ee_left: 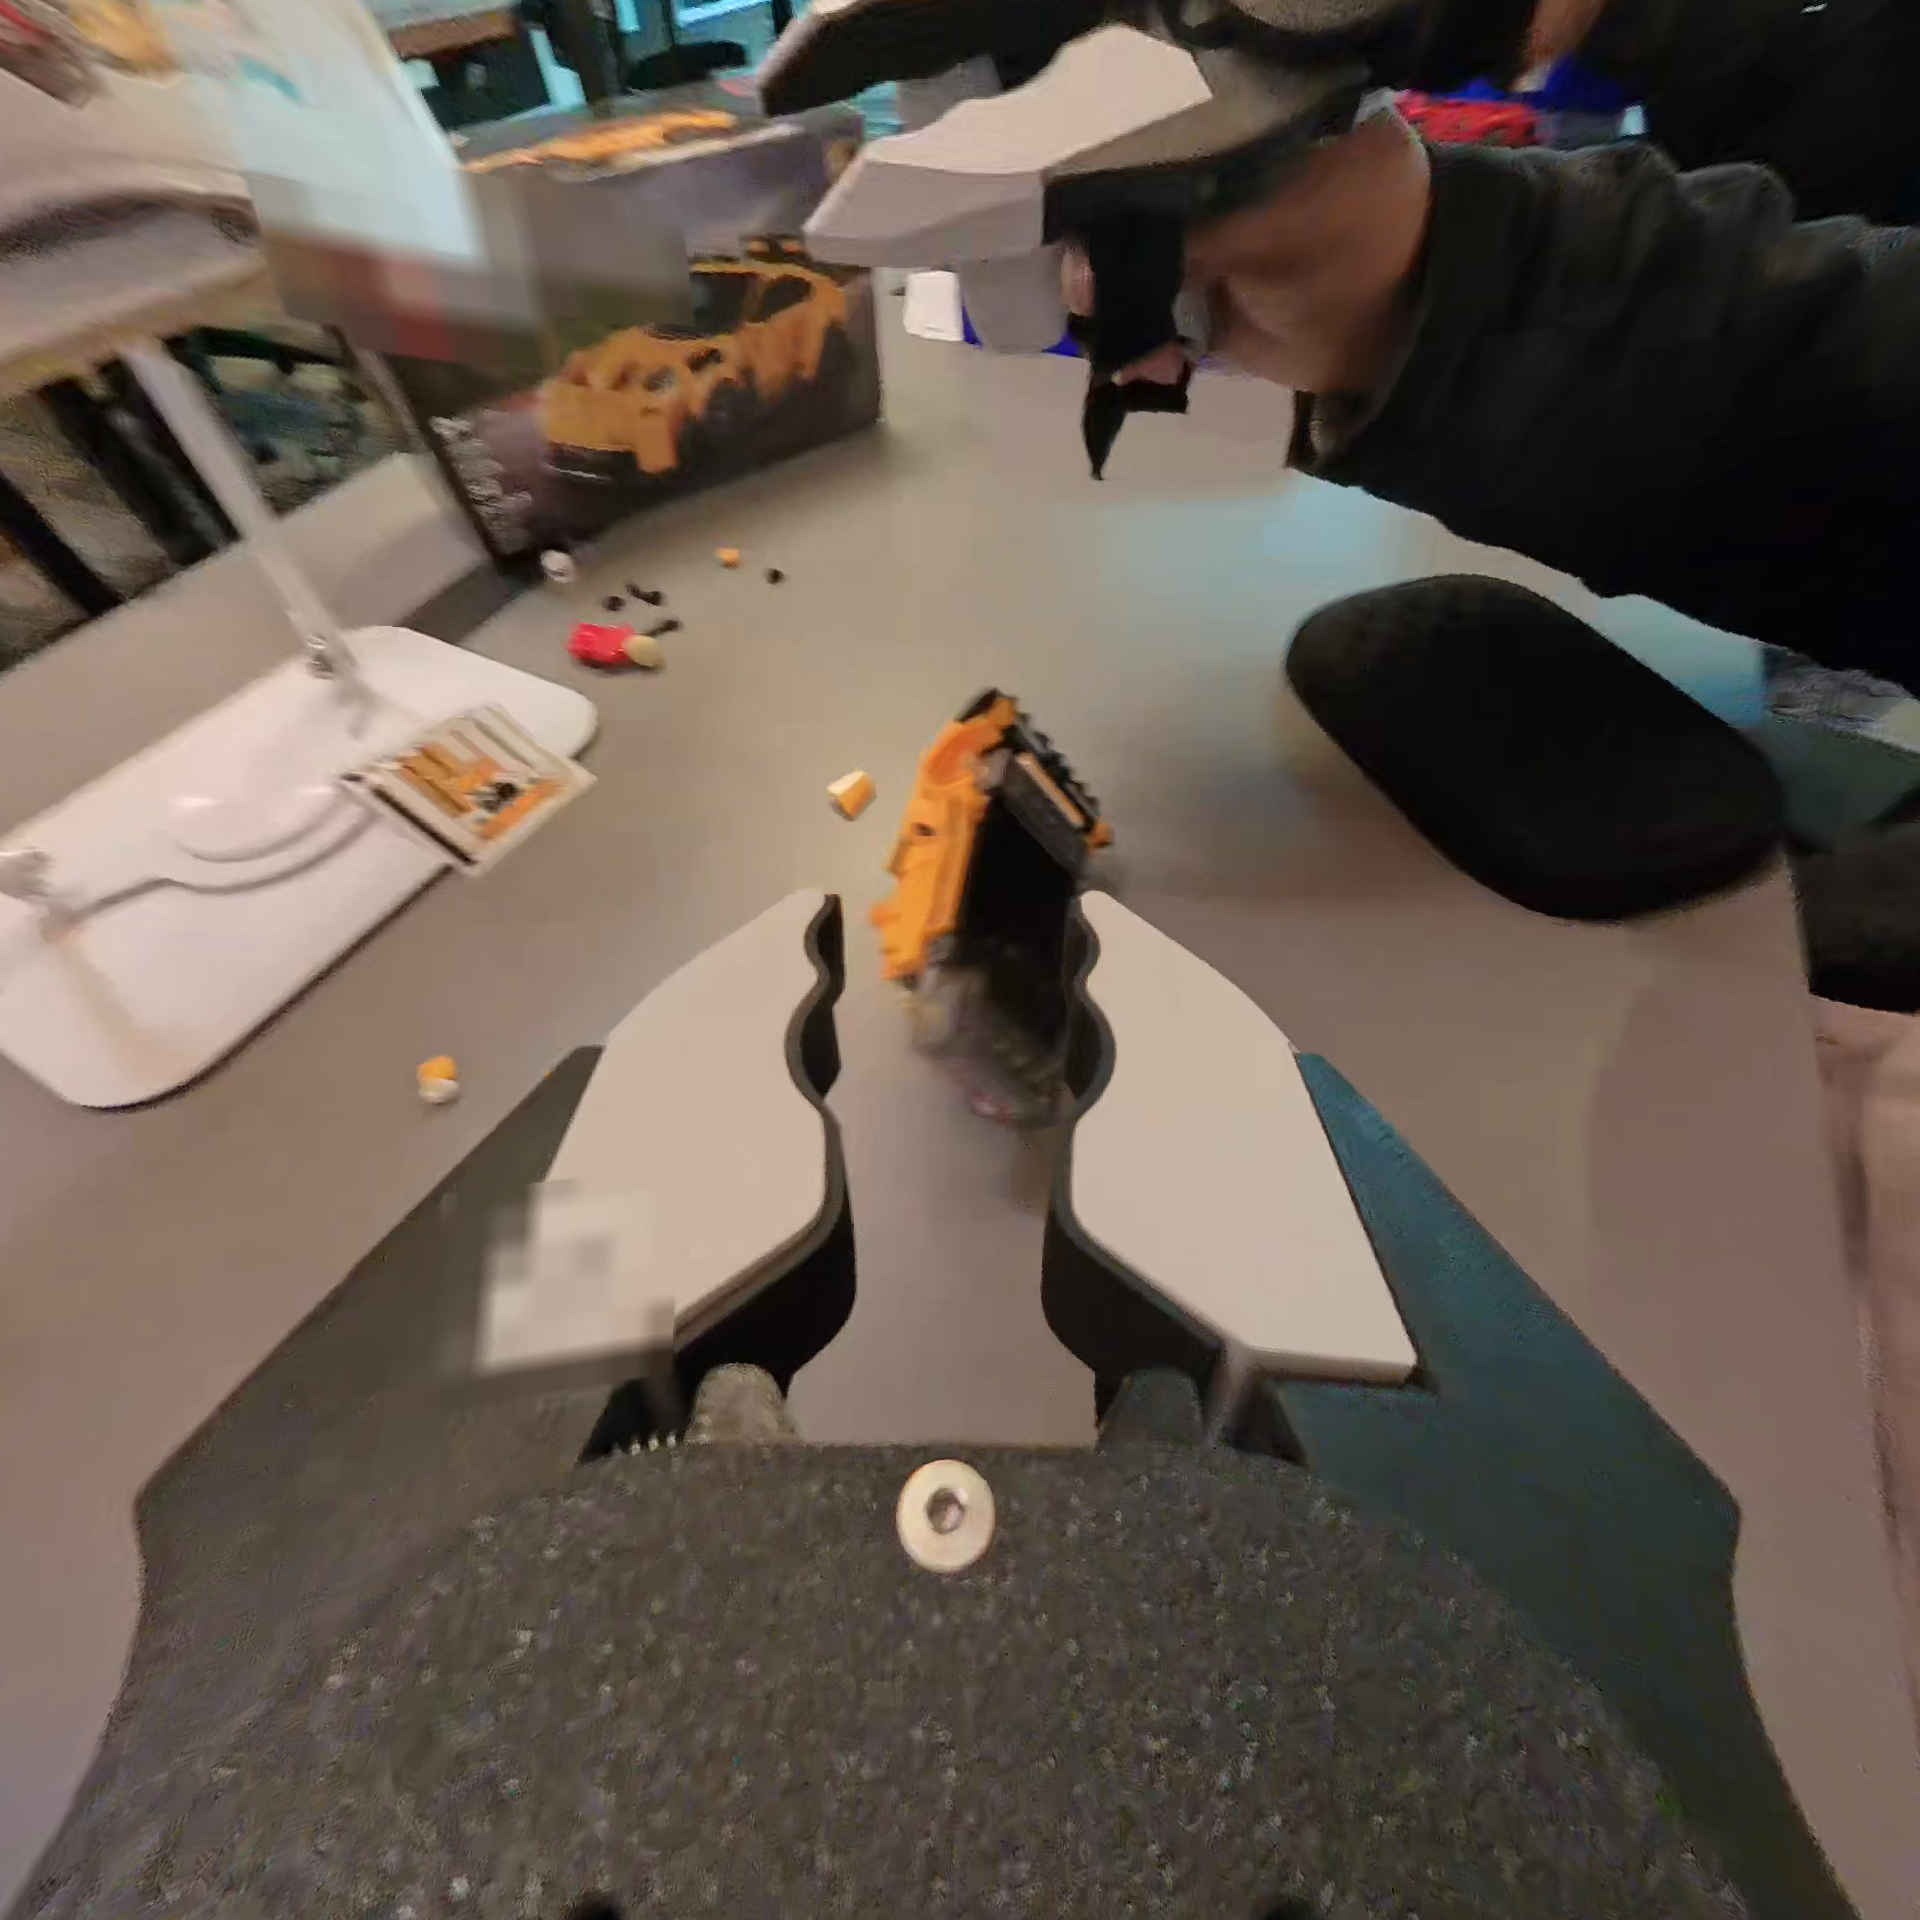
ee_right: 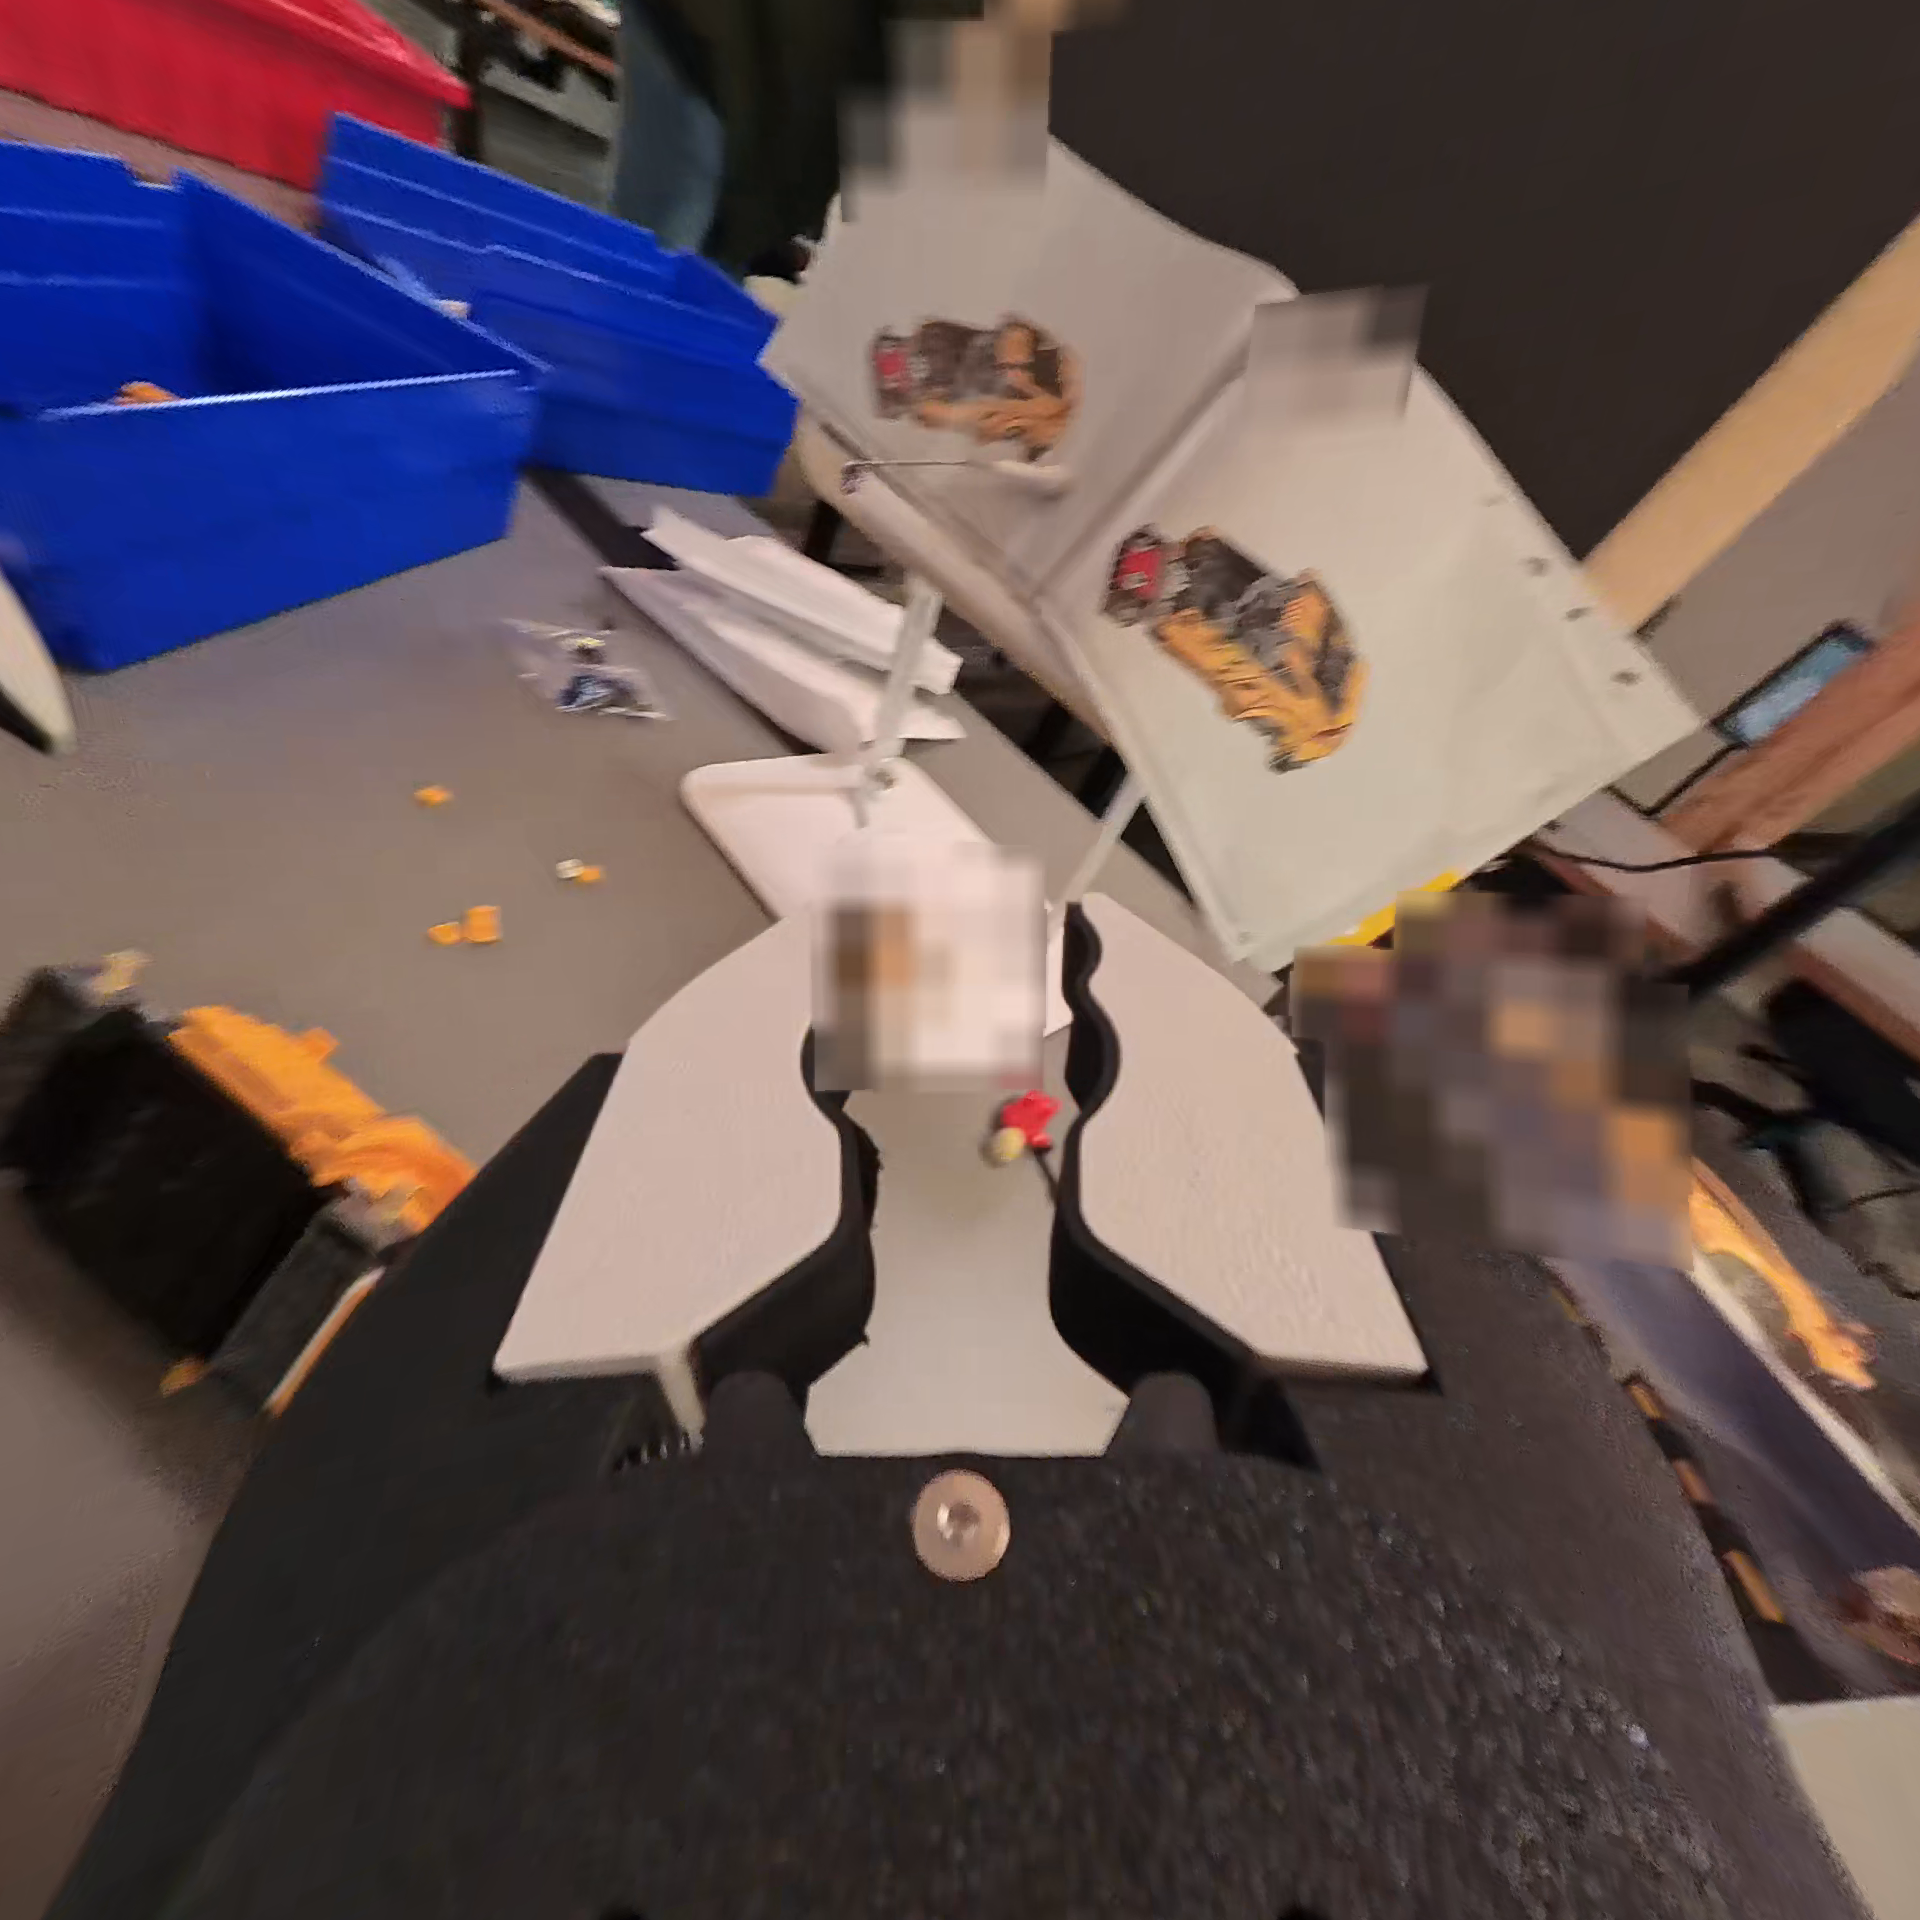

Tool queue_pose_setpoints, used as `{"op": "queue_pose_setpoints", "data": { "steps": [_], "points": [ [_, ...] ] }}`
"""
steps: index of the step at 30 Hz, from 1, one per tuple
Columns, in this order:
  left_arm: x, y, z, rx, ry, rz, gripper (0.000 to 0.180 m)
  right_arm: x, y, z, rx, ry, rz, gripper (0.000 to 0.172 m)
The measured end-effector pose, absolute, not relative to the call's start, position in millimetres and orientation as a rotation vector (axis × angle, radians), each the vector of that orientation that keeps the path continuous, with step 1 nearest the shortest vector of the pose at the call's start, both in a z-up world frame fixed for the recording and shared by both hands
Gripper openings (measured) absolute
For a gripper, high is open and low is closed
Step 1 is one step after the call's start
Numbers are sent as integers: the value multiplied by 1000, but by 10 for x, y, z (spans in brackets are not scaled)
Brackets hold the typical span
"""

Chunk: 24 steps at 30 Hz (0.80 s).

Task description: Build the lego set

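My left gripper (ee_left: pixel 951 914) is low over the grey table (ee_left: pixel 1195 644), jaws apart. An orange and black brick-built car body (ee_left: pixel 987 831) stands tilted between its fingers, against the right pad (ee_left: pixel 1086 987). A clear gap separates it from the left pad (ee_left: pixel 821 987), so it is not gripped. The car body also shows at the left of the right wrist view (ee_right: pixel 208 1143). My right gripper (ee_right: pixel 940 925) is open with nothing in it, high above the table. A gloved hand holds it at the top of the left wrist view (ee_left: pixel 800 166). A small red piece (ee_right: pixel 1023 1122) lies on the table below it.
A white stand base (ee_left: pixel 208 852) carries a small card (ee_left: pixel 468 784) and printed sheets with car pictures (ee_right: pixel 1299 644). A box with a yellow car picture (ee_left: pixel 707 395) stands behind. Blue bins (ee_right: pixel 260 436) are at the far left. Loose orange bits (ee_left: pixel 852 795) and a black pad (ee_left: pixel 1538 748) lie nearby. The gap from one gripper's tips to the other's is roughly 20 centimeters.
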State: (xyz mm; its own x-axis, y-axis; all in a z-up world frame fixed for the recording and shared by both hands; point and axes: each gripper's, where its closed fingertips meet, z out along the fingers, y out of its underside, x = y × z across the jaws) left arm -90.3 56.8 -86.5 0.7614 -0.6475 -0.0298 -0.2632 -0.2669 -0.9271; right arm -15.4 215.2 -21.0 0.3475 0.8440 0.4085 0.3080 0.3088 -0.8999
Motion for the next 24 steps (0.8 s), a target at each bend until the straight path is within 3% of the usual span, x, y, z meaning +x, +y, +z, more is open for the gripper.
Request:
{"op": "queue_pose_setpoints", "data": {
  "steps": [2,5,12,18,24],
  "points": [
    [-1061,743,-913,-1918,674,-363,38,-255,2262,-181,-1250,-1213,512,35],
    [-1034,789,-1451,-2210,647,-612,54,-560,2040,-634,-1406,-1474,689,31],
    [-768,684,-1513,-2130,682,-924,65,-563,2137,-817,-1422,-1490,774,35],
    [-625,868,-1775,-2221,575,-944,11,-694,2307,-859,-1443,-1398,824,35],
    [-665,870,-1613,-2151,348,-1307,53,-578,2251,-1137,-1502,-1516,812,35]
  ]
}}
